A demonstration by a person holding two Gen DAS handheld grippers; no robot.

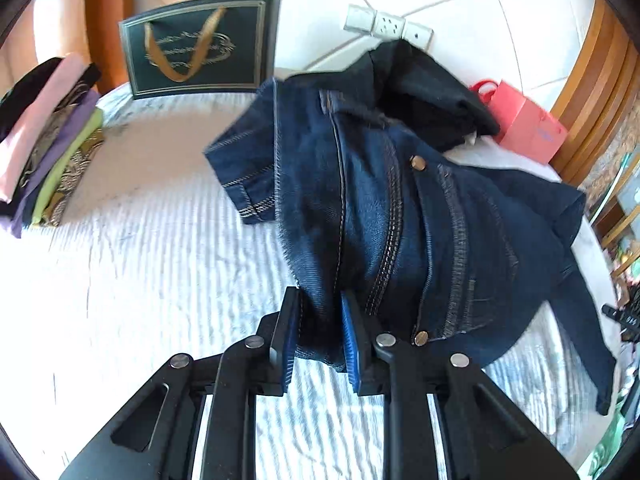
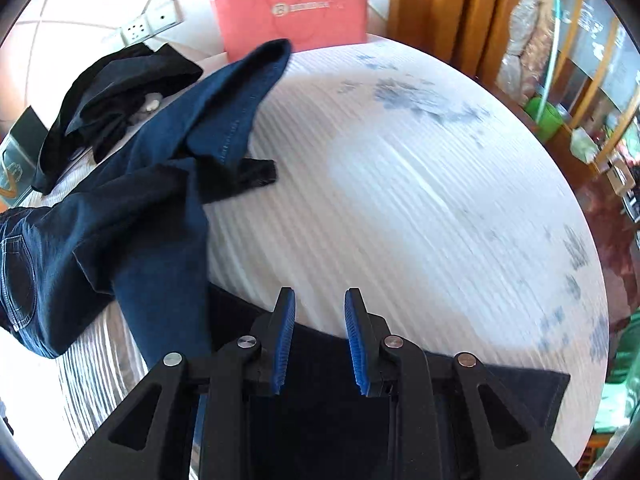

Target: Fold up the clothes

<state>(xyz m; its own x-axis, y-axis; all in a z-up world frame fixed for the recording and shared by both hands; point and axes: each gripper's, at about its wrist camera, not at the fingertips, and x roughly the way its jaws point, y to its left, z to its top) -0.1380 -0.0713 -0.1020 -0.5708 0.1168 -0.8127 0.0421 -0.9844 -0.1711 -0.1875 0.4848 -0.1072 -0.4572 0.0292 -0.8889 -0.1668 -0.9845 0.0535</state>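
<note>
jeans: dark blue denim, bunched and lifted over the bed; one leg trails toward the red bag.
left claw: pads pinching a fold of the jeans at the near edge, cloth betw. both blue pads.
right claw: jaws apart, nothing betw. the pads; a jeans leg lies just below and to its left, not gripped.
black garment: crumpled beyond the jeans, nr the wall sockets.
folded stack: far left of bed, well apart.
dark bag: upright at bed's head.
</note>
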